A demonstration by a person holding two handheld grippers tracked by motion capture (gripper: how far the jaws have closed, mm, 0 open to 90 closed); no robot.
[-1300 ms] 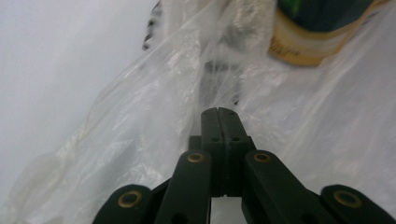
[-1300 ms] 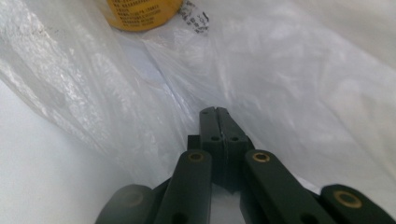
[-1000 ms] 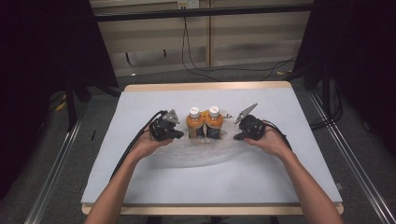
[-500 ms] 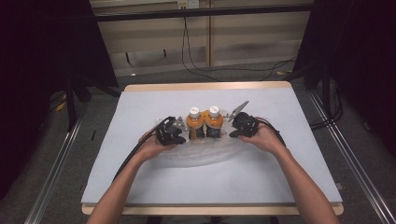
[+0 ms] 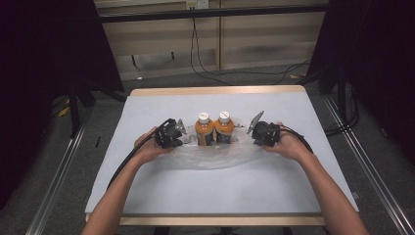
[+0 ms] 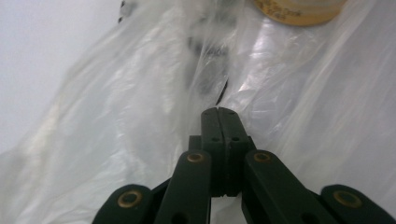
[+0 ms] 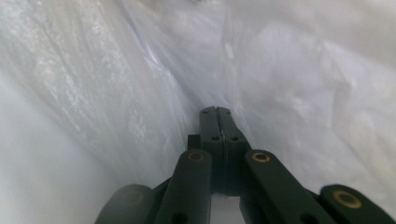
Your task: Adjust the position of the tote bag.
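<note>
Both tools, left tool [image 5: 182, 134] and right tool [image 5: 249, 133], are clamped closed on the clear plastic bag [image 5: 215, 154] flanking two orange bottles [image 5: 214, 129].

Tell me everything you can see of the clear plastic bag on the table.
The plastic bag is thin, clear and crinkled, lying spread on the white table around the base of two orange bottles. The left gripper and right gripper each have their jaws closed on its film at opposite sides.
</note>
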